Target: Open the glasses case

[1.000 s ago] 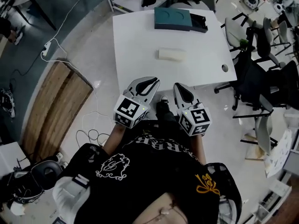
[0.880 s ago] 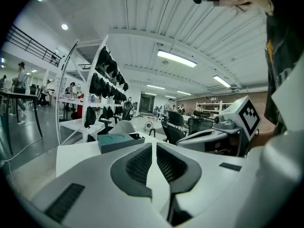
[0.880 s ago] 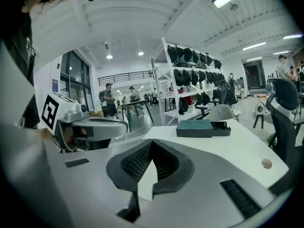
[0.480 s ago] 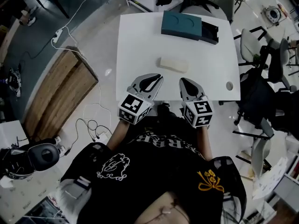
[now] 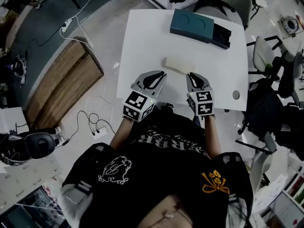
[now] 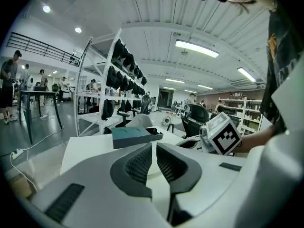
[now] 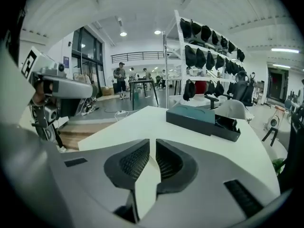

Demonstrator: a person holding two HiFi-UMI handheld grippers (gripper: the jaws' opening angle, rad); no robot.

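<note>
The cream glasses case (image 5: 178,64) lies shut on the white table (image 5: 142,42), near its front edge. My left gripper (image 5: 156,76) hovers over the front edge, just left of and nearer than the case, its jaws a narrow gap apart with nothing between them (image 6: 154,146). My right gripper (image 5: 194,77) is just right of and nearer than the case; its jaws are opening, a slim gap showing, with nothing between them (image 7: 152,144). Neither gripper touches the case. The jaws hide the case in both gripper views.
A teal box (image 5: 192,24) with a dark tray (image 5: 222,38) sticking out sits at the table's far side. The table has a hole (image 5: 236,94) at its front right corner. Office chairs (image 5: 273,65) stand to the right, a wooden board (image 5: 61,87) and cables to the left.
Both grippers have moved forward from in front of the table to over its front edge, close to the case. The right gripper's jaws have parted slightly.
</note>
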